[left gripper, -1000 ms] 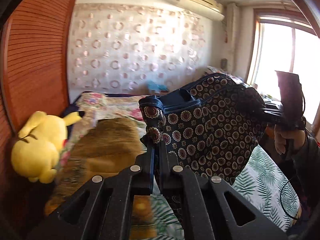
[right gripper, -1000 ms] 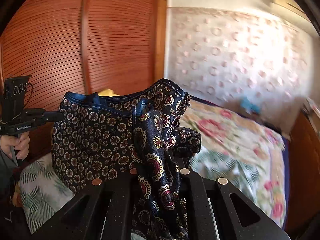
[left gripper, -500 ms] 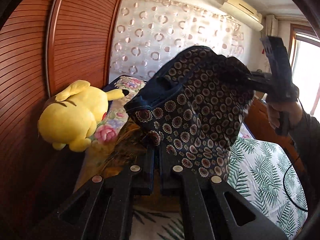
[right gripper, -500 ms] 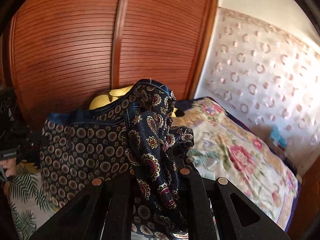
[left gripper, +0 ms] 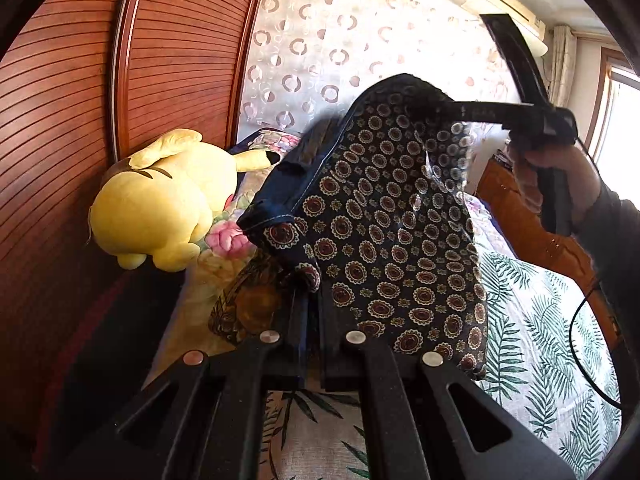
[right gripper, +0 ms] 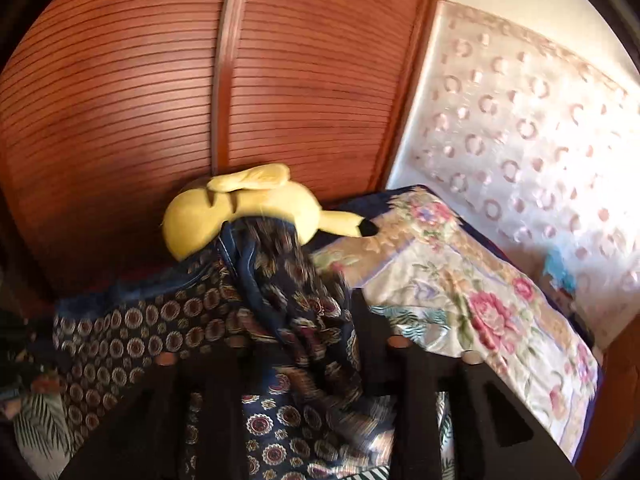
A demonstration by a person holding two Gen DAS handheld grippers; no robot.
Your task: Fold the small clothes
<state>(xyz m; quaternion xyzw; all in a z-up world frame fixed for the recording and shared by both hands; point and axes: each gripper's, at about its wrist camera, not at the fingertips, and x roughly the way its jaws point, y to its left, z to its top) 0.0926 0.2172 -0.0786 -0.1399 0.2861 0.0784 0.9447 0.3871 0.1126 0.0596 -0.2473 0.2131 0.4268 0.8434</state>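
One patterned garment point(left gripper: 384, 232), dark navy with round medallions. Two grippers: left gripper point(left gripper: 310, 292), right gripper point(left gripper: 436, 104). One hand visible point(left gripper: 560, 176), on the right gripper's handle. One yellow plush toy point(left gripper: 160, 204). One floral quilt point(right gripper: 472, 292). One leaf-print sheet point(left gripper: 532, 328). One brown patterned cushion or cloth point(left gripper: 248, 300). Two slatted wooden door panels point(right gripper: 160, 100). One curtain with ring pattern point(left gripper: 320, 52). One air conditioner point(left gripper: 508, 4). One window point(left gripper: 620, 116).
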